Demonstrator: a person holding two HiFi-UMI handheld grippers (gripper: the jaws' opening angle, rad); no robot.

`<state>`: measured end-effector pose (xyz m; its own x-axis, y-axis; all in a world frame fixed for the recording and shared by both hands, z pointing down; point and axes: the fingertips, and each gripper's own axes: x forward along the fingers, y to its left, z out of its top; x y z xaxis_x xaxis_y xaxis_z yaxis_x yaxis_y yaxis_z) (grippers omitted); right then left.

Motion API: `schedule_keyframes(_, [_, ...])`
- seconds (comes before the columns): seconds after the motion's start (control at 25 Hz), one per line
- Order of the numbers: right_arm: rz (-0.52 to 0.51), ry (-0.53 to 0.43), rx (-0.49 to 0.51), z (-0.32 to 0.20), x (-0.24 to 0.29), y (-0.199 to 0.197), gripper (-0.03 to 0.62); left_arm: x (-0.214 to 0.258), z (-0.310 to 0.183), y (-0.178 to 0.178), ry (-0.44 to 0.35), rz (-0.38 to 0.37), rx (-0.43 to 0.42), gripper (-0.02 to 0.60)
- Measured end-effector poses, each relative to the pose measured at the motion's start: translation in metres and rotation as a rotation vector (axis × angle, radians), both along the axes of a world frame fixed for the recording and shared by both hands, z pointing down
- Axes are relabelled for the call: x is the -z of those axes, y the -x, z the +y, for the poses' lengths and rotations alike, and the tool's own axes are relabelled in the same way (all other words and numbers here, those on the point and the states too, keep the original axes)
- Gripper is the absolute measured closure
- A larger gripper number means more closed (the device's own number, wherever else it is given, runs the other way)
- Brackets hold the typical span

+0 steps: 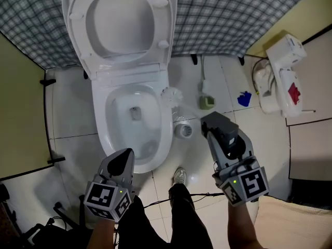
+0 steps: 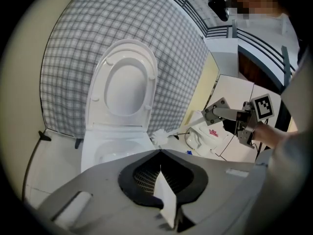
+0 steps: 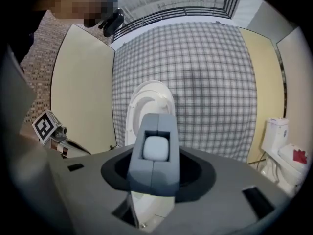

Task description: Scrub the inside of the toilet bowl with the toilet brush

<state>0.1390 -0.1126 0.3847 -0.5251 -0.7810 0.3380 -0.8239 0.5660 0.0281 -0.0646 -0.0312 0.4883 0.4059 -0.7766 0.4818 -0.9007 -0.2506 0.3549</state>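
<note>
So, starting at the hand-held grippers. The left hand-held gripper (image 1: pixel 123 158) sits at about 7 o'clock in the head view. Its jaws are pinched together on nothing, and its nose is aimed at the front of the toilet bowl (image 1: pixel 115 108). The right hand-held gripper (image 1: pixel 217 122) is at roughly 5 o'clock. Its own view shows the two grey jaw halves meeting along a seam, so it's clenched too, and I see no handle in there. Basically neither one has the brush.

Moving outward, the toilet brush (image 1: pixel 171 94) is down on the floor (image 1: pixel 67 118), with its white bristle head just beside the bowl's rim at the bowl's 3 o'clock. A round holder-looking thing (image 1: pixel 182 130) sits near the bristles at their 5 o'clock. I can't tell how the handle runs or whether the two are joined. From the right gripper the brush is at about 10 o'clock, near but apart. The seat and lid (image 1: pixel 122 25) are tipped up, so the bowl is wide open.

My read is that scrubbing hasn't started and this is the go-fetch-the-brush step. Next, the right gripper would need to open, drop toward the brush and close on the handle. Then it can swing the bristles over the rim into the bowl. The tricky bit is probably the handle, which is hard to pick out against the pale tiles.
</note>
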Motion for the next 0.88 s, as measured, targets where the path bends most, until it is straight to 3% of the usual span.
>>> schedule_keyframes(0.16, [-0.007, 0.02, 0.077, 0.003, -0.009, 0.045, 0.402, 0.001, 0.008, 0.027, 0.003, -0.013, 0.04, 0.589])
schedule_keyframes(0.36, [-0.011, 0.088, 0.106, 0.002, -0.06, 0.089, 0.402, -0.014, 0.019, 0.049, 0.035, -0.015, 0.051, 0.589])
schedule_keyframes(0.56, [-0.023, 0.17, 0.094, -0.011, -0.114, 0.126, 0.402, -0.026, 0.016, 0.063, 0.056, -0.022, 0.037, 0.589])
schedule_keyframes(0.88, [-0.023, 0.196, 0.024, -0.053, -0.176, 0.148, 0.402, -0.04, 0.001, 0.069, 0.069, 0.0, 0.028, 0.589])
